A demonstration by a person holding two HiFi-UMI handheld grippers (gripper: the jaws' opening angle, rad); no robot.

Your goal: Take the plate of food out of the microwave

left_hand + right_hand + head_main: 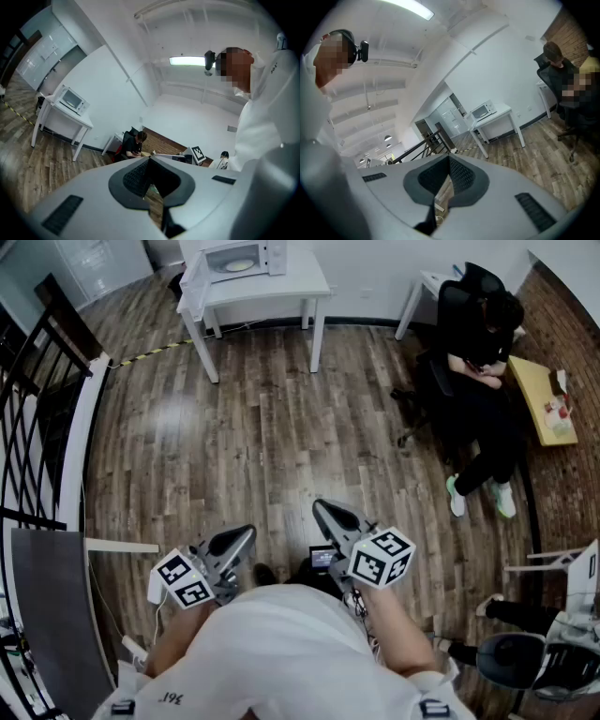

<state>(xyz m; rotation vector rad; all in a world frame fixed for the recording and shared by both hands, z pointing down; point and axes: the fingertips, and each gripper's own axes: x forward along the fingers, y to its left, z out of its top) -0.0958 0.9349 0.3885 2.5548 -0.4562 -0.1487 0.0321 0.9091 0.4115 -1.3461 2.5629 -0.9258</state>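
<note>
A: Finger state?
B: I read left gripper point(246, 534) and right gripper point(323, 512) both with fingers pressed together, nothing between them. Both are held low, near the person's torso, over the wood floor point(281, 427).
A: Plate?
B: Plate of food point(239, 265) is inside the microwave point(253, 257), door point(194, 282) open, on the white tabletop point(291, 285) by the far wall. Well apart from both grippers.

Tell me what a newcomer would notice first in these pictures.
The left gripper and right gripper, shut and empty, fill the head view's foreground. Across the wooden floor, the microwave stands open on a white table, plate inside. A person in black sits at right.
</note>
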